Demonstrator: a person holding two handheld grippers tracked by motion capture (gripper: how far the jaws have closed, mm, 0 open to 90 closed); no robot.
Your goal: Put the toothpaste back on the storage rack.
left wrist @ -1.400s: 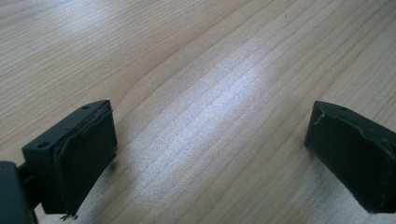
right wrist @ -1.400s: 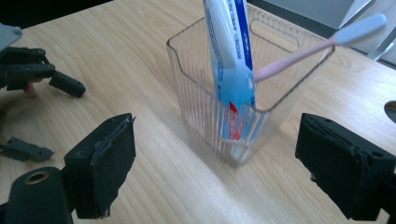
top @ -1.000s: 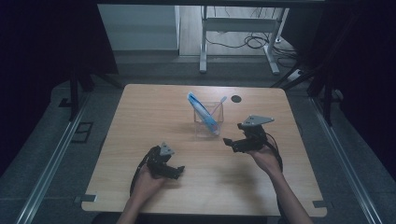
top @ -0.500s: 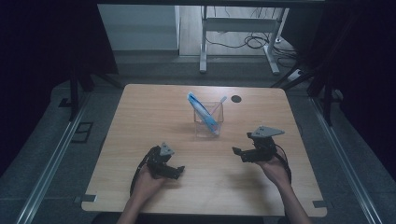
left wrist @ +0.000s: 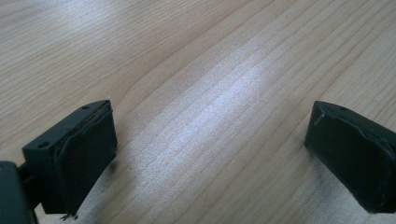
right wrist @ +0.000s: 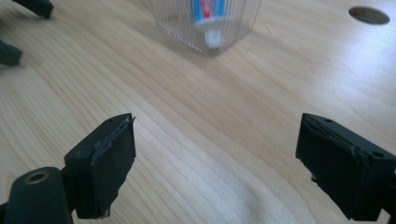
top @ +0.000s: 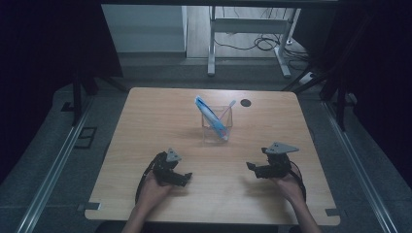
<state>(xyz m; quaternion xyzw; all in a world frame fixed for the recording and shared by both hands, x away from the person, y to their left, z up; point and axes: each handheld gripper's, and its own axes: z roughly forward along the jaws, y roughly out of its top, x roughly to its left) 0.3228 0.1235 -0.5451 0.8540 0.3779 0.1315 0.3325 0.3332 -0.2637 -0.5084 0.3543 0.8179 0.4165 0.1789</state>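
- The clear, square-sided plastic cup stood upright on the light wooden surface, about midway between its left and right edges and somewhat nearer the far edge.
- A blue-and-white toothpaste tube leaned inside the cup, its top tilted toward the far left and rising above the rim; in the right gripper view its white cap rested at the bottom of the cup.
- A thin, pale toothbrush slanted the other way, toward the cup's far right corner.
- The left gripper lay low by the near edge, left of centre, held in the person's left hand; its jaws were released, wide apart over bare wood, with nothing between them.
- The right gripper sat right of centre near the near edge, in the right hand, its jaws also spread and empty, pointing toward the cup but well apart from it.
- A small, dark, round hole marked the surface near the far edge, to the right of the cup.
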